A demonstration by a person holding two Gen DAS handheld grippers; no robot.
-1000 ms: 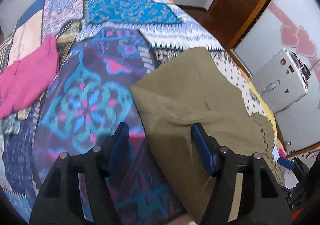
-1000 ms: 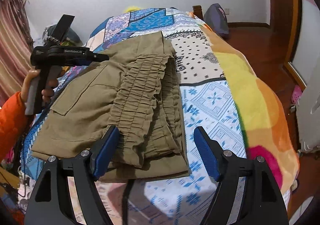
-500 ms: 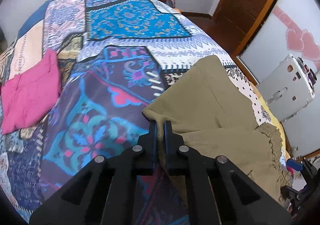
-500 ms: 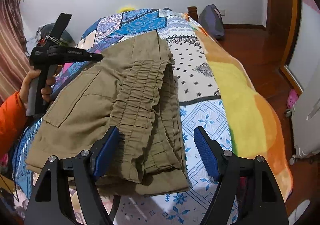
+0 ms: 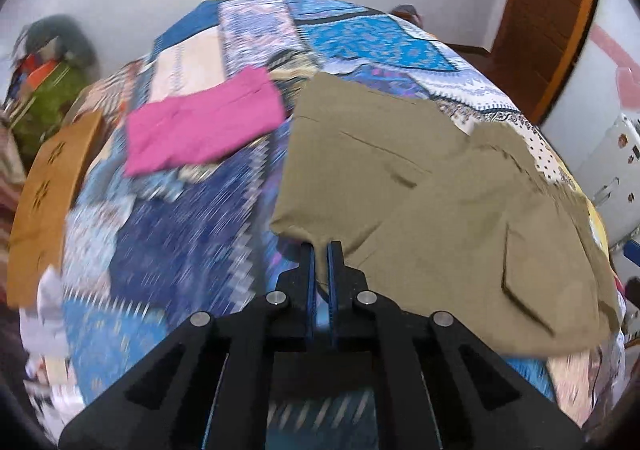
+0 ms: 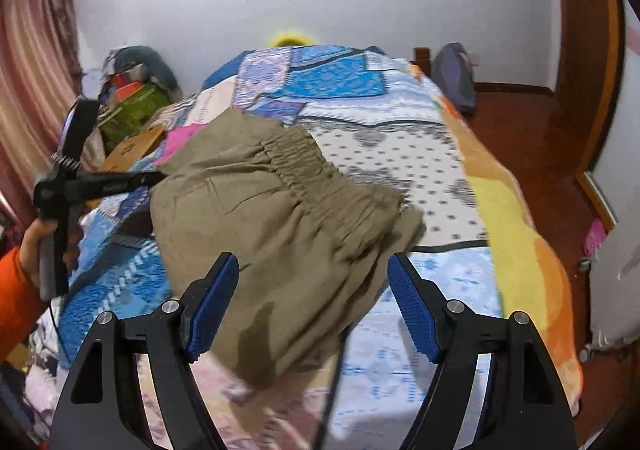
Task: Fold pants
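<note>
Left tool (image 5: 321, 250) is clamped on a corner of the khaki pants (image 5: 440, 210), lifting that edge off the bed (image 5: 168, 250); open patchwork quilt lies to its left, past a folded pink cloth (image 5: 200, 126). Right tool (image 6: 312, 290) stands apart over the gathered elastic waistband, touching nothing, with clear bed to its right. Motion blurs the near hem.

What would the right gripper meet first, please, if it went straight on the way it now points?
Most likely the olive pants, whose fabric lies between and ahead of the right gripper's open fingers; depth is unclear.
</note>
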